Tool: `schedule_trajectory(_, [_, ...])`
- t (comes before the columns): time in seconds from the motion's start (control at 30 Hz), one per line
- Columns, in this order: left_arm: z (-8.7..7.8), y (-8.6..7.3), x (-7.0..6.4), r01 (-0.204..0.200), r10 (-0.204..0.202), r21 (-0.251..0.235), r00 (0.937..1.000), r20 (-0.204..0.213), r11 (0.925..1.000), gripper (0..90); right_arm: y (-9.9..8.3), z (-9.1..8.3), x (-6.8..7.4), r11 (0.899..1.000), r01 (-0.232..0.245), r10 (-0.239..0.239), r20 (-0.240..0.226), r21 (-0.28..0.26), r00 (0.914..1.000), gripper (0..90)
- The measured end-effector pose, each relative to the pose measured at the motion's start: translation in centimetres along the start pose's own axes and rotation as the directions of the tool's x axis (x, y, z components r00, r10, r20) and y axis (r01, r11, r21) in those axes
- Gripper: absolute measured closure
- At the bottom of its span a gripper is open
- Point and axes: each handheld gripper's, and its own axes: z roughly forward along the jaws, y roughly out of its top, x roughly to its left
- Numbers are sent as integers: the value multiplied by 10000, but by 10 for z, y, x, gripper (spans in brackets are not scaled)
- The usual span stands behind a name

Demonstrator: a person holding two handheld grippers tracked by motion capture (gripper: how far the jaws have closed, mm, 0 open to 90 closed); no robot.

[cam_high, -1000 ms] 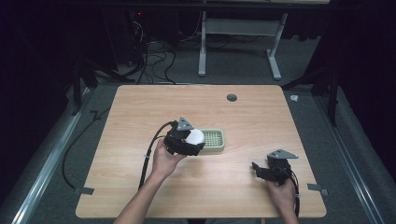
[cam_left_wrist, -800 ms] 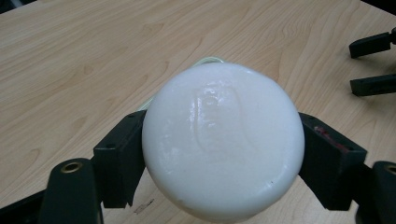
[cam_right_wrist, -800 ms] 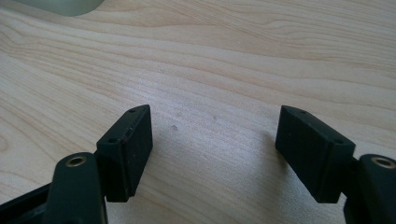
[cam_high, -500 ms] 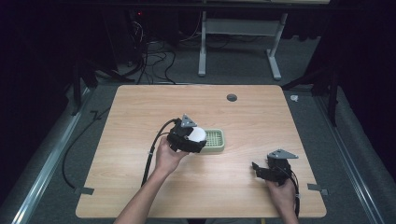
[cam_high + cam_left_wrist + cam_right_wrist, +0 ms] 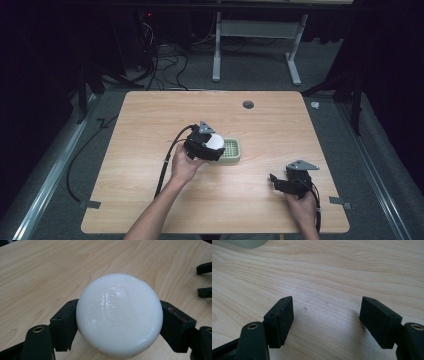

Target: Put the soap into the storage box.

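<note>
Over the last second my left gripper (image 5: 214, 146) has slid a little right and toward me, so the white puck (image 5: 119, 315) it carries now hangs at the near left edge of the tray (image 5: 233, 151). My left fingers (image 5: 65, 323) press on both sides of that puck; it is a smooth, glossy, round white cake with a faint raised mark on its face, held above the bench (image 5: 150, 125). The tray is pale green, rectangular, with a gridded floor; what shows of it is bare. My right fingers (image 5: 283, 318) stand wide apart with nothing between them, low over bare wood at the near right of the bench, well apart from the tray, as before.
</note>
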Motion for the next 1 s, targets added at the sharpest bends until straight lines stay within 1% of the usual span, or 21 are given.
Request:
schedule_trajectory(0.1, [7,0,0,-24,25,185,10000,-63,9998,244,0,0,0,10000,0,0,1,0,10000,281])
schedule_trajectory(0.13, [7,0,0,-24,25,185,10000,-63,9998,245,0,0,0,10000,0,0,4,2,10000,281])
schedule_trajectory(0.3, [17,0,1,111,-106,261,9998,-178,9996,245,0,0,0,10000,-5,5,6,-2,10000,282])
schedule_trajectory(0.33, [17,0,1,111,-106,261,9998,-178,9996,245,0,0,0,10000,-5,5,7,0,10000,281])
schedule_trajectory(0.5, [29,0,1,81,-66,483,9995,-312,9988,245,0,0,0,10000,-5,5,6,-1,10000,282])
schedule_trajectory(0.6, [31,0,1,76,-58,524,9994,-354,9986,245,0,0,0,10000,-1,1,8,-2,10000,282])
schedule_trajectory(0.67, [37,-1,2,84,-56,632,9990,-442,9980,245,0,0,0,10000,-6,6,8,-2,10000,282])
schedule_trajectory(1.0, [48,-3,3,153,-107,738,9980,-624,9972,245,0,0,0,10000,0,0,6,0,10000,282])
